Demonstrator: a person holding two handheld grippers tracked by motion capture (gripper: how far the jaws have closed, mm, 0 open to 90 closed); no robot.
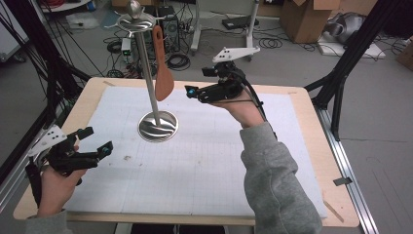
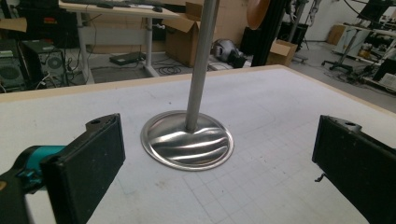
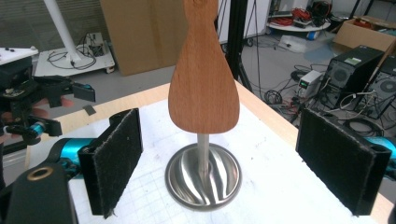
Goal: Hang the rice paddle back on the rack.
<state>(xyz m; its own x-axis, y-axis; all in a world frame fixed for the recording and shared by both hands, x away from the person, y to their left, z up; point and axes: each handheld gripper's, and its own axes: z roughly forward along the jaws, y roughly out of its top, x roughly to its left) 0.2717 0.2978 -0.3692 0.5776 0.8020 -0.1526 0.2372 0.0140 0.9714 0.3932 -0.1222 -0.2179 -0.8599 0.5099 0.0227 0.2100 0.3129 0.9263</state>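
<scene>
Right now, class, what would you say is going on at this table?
A person holds a two-jaw gripper in each hand over a white mat. A wooden spatula hangs from the top of a metal stand. The right gripper is raised beside the spatula with its jaws wide open and nothing between them, apart from the wood. The left gripper waits low near the table's left edge, also open and empty, pointing at the stand's base.

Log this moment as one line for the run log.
wooden spatula: hanging on metal stand | right gripper: open, beside spatula, not touching | left gripper: open, empty, low over table
</scene>
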